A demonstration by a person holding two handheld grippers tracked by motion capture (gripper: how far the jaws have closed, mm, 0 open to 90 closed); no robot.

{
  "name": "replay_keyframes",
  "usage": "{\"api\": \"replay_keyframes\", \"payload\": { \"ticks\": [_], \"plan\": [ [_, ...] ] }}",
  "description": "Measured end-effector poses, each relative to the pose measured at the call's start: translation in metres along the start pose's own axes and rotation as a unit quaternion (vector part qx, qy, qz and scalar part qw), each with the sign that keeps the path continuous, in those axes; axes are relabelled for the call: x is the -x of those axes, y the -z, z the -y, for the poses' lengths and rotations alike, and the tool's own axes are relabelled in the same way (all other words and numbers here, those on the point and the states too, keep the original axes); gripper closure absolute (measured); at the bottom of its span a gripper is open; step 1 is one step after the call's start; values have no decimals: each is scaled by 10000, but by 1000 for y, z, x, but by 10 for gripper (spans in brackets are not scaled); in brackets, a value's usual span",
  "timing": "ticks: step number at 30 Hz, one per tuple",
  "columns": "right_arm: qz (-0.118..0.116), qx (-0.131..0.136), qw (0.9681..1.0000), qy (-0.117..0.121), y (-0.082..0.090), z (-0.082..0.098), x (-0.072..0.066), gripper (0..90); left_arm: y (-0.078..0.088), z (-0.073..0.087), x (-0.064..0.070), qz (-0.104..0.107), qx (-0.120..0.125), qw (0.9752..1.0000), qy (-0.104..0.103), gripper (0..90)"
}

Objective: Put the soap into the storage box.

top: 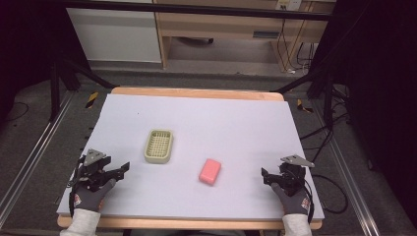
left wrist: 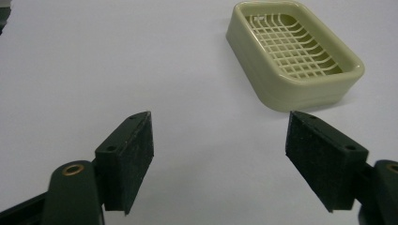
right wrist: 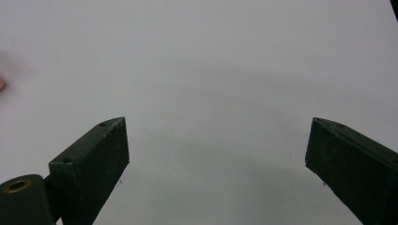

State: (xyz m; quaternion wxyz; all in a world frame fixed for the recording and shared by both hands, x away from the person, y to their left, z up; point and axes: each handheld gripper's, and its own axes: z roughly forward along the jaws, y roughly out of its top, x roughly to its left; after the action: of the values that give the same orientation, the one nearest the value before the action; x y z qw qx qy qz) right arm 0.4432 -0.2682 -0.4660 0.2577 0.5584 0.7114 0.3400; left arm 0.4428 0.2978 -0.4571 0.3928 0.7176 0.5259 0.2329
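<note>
A pale green soap dish with a grid floor lies left of the table's middle; it is empty, and the left gripper view has the soap dish at upper right. A pink soap bar rests on the white sheet to its lower right, apart from the dish. My left gripper hovers near the front left edge, open, nothing between its jaws, aimed toward the dish. My right gripper sits near the front right, open and empty, right of the bar. A sliver of the pink bar touches the right gripper view's left edge.
The white sheet covers the wooden table. Metal frame rails run along both sides on the floor, with cables at the right. A wooden desk stands beyond the table's far edge.
</note>
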Motion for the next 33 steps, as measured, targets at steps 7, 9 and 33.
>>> {"api": "replay_keyframes", "payload": {
  "ticks": [7,9,33],
  "plan": [
    [-1,48,10000,57,0,0,-2,81,0,-1,8,8,-42,10000,-61,275],
    [-14,46,10000,48,0,1,-2,88,0,-2,11,6,-24,10000,-4,288],
    [69,137,9998,152,1,1,-4,98,-2,-10,39,158,10,9995,-274,293]
  ]
}}
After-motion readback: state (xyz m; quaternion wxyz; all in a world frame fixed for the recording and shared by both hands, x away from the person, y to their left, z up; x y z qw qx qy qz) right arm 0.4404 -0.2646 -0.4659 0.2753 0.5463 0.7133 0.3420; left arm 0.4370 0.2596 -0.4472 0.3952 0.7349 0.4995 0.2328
